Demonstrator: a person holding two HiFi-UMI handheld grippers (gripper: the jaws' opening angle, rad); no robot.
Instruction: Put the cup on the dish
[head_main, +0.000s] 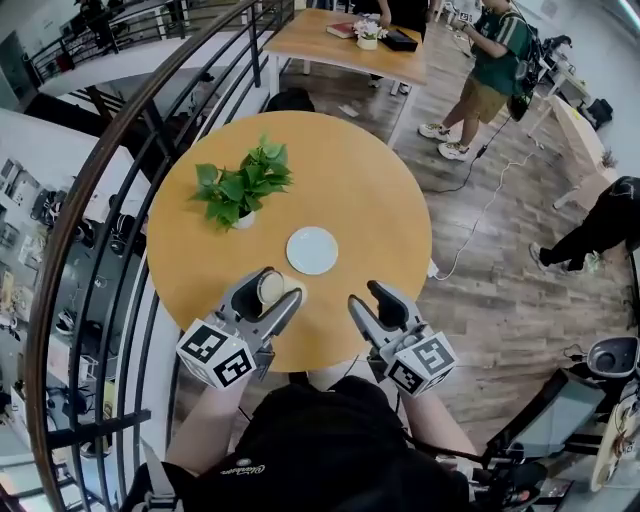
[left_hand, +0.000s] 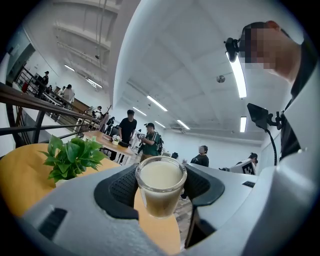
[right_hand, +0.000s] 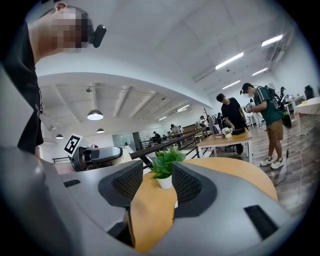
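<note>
Left gripper: jaws clamped on a clear glass cup, pads pressing both sides. The cup is upright and filled with a pale creamy drink. It sits at the near edge of the round wooden table, just near-left of the dish and not touching it.

Right gripper: jaws apart with nothing between them, only tabletop showing in the gap. It sits at the near edge too, to the right of the cup and near-right of the dish.

The dish is white, round and bare, at mid-table. A potted green plant in a small white pot stands far-left of the dish, well apart from it.

A dark curved railing runs along the left side. Beyond the round table is a rectangular wooden table with small items on it. A person in a green shirt stands on the wood floor at far right.
</note>
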